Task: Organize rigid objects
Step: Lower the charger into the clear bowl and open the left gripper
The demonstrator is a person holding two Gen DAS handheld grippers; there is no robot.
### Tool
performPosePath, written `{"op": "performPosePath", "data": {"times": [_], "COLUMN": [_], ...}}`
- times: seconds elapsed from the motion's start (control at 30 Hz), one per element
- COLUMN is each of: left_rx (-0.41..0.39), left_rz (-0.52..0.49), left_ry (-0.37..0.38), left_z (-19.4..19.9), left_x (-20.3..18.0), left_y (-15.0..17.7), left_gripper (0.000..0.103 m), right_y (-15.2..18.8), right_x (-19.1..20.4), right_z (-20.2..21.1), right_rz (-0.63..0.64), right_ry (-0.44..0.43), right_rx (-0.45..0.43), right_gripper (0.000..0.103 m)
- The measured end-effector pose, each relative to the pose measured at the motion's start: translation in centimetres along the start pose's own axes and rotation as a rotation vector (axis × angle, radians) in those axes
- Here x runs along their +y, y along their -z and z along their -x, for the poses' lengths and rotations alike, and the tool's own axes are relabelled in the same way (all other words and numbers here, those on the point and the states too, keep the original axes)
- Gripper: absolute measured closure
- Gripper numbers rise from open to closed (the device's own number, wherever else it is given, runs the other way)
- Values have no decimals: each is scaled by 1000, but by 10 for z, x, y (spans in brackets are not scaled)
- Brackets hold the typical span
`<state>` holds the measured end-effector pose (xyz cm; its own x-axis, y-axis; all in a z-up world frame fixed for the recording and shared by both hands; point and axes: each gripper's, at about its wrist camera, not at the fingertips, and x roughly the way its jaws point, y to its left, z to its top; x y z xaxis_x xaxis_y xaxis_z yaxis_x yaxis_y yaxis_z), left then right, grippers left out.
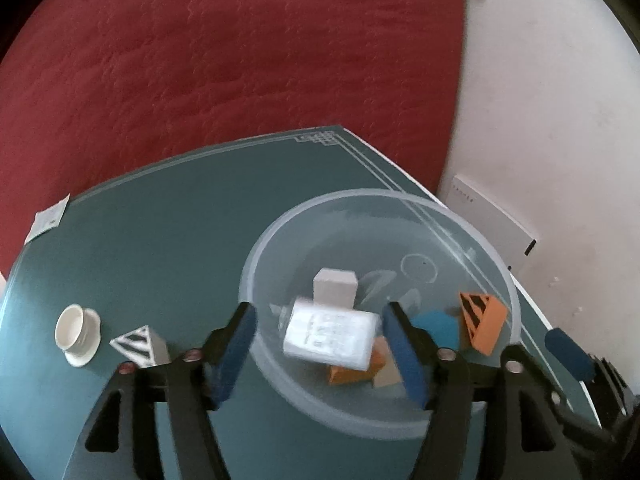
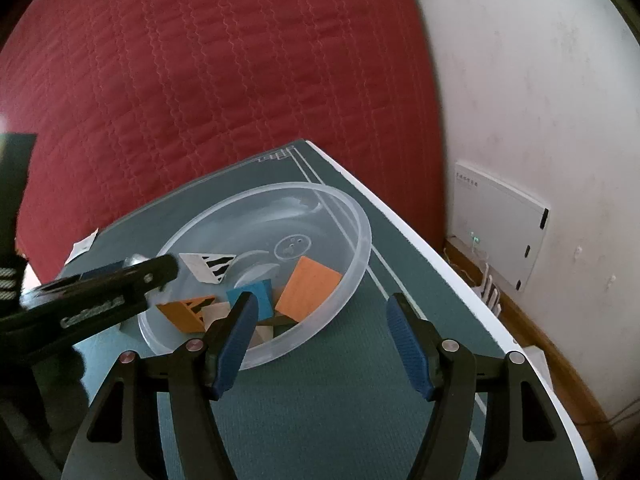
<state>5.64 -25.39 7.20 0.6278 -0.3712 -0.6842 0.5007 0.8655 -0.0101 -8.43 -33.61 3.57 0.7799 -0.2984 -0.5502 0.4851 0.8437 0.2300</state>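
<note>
Clear bowl (image 1: 496, 256) sat on teal counter (image 1: 160, 240), blocks inside it, white box (image 1: 332, 334) blurred over bowl between spread left tool (image 1: 320, 354) fingers, untouched, right tool (image 2: 320, 342) spread, empty, beside bowl, striped wedge (image 1: 140, 346) and white cup (image 1: 76, 334) left of bowl

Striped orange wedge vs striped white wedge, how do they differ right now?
The orange wedge has orange faces with black stripes; the white wedge has black stripes on white. The orange wedge lies inside the clear bowl among other blocks; the white wedge sits out on the green table, beside a white cap. Both are triangular blocks with one black-striped face.
</note>
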Motion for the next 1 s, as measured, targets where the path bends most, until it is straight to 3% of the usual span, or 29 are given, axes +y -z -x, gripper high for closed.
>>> {"op": "performPosePath", "data": {"times": [0.03, 0.07, 0.37, 0.63, 1.0], "left_rx": [-5, -12, 36, 21, 25], "left_rz": [-4, -8, 41, 36, 46], "left_ry": [-6, -16, -62, -95, -132], "left_z": [-1, -3, -19, -16, -7], "left_x": [-5, -5, 15, 15, 23], "left_y": [-1, -1, 11, 14, 21], "left_gripper": [15, 13, 11, 1, 1], "right_y": [0, 0, 0, 0, 2], "right_x": [0, 0, 1, 0, 2], "right_z": [0, 0, -2, -2, -5], "right_rz": [0, -1, -4, -5, -12], "right_ry": [0, 1, -7, -8, -21], "right_rx": [0, 0, 5, 7, 28], "right_gripper": [35, 35, 35, 35, 35]}}
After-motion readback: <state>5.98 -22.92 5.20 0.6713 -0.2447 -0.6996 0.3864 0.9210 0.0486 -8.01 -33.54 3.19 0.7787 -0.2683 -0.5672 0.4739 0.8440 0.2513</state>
